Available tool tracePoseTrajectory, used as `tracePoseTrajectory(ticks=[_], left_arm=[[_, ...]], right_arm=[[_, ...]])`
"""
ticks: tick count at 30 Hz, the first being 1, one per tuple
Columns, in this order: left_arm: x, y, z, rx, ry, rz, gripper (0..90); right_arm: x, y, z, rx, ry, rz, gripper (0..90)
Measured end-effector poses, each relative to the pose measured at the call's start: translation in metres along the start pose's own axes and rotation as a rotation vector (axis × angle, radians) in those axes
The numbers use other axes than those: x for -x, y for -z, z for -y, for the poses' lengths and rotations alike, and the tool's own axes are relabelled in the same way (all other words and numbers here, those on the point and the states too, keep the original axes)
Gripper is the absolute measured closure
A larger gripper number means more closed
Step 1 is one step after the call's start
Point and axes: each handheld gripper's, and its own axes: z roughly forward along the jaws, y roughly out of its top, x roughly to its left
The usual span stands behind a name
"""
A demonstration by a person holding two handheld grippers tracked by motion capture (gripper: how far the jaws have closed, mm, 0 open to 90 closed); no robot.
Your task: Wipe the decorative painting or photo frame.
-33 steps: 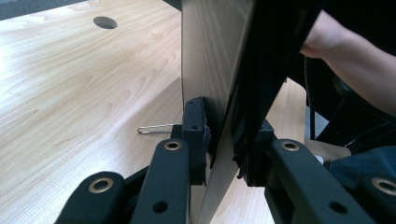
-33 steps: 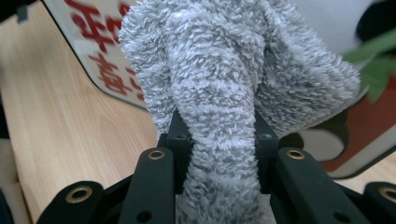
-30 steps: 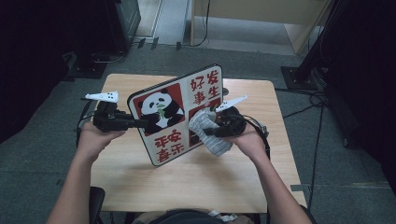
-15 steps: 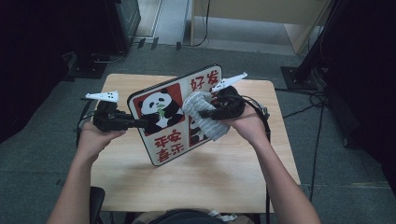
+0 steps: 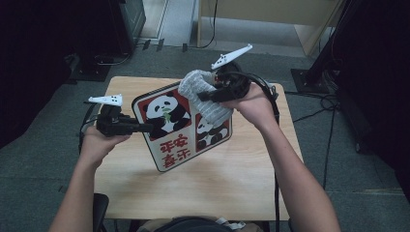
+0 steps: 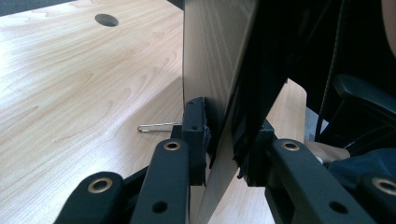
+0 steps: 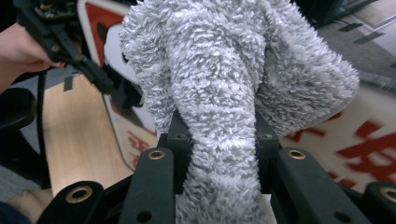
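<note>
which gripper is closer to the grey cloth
Right. The right gripper is shut on the grey cloth, pressing it against the upper part of the panda sign. The left gripper clamps the sign's left edge, apart from the cloth.

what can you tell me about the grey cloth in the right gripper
The cloth is pale grey and fluffy, with a thick looped pile like a microfibre towel. It is bunched into a soft wad, and the right gripper is shut on a fold of it, one black jaw on either side. It sits against the upper right part of the panda board, hiding that corner in the high view. The left gripper clamps the board's edge and holds it up off the table.
</note>
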Motion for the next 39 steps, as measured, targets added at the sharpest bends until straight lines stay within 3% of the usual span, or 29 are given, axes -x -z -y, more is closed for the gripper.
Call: tracePoseTrajectory(ticks=[7,14,26,39], left_arm=[[0.000,0.000,0.000,0.000,-0.003,0.001,75.6],[-0.001,0.000,0.000,-0.002,-0.002,0.001,75.7],[-0.001,0.001,0.000,-0.004,-0.008,0.007,75.7],[-0.001,0.001,0.001,-0.003,-0.009,0.012,75.7]], right_arm=[[0.001,0.006,-0.031,0.016,0.025,0.037,69.1],[0.008,-0.005,-0.043,0.008,0.009,0.041,69.1],[0.009,-0.016,-0.034,-0.033,0.009,0.028,69.1],[0.007,-0.022,-0.018,-0.016,0.008,0.013,69.2]])
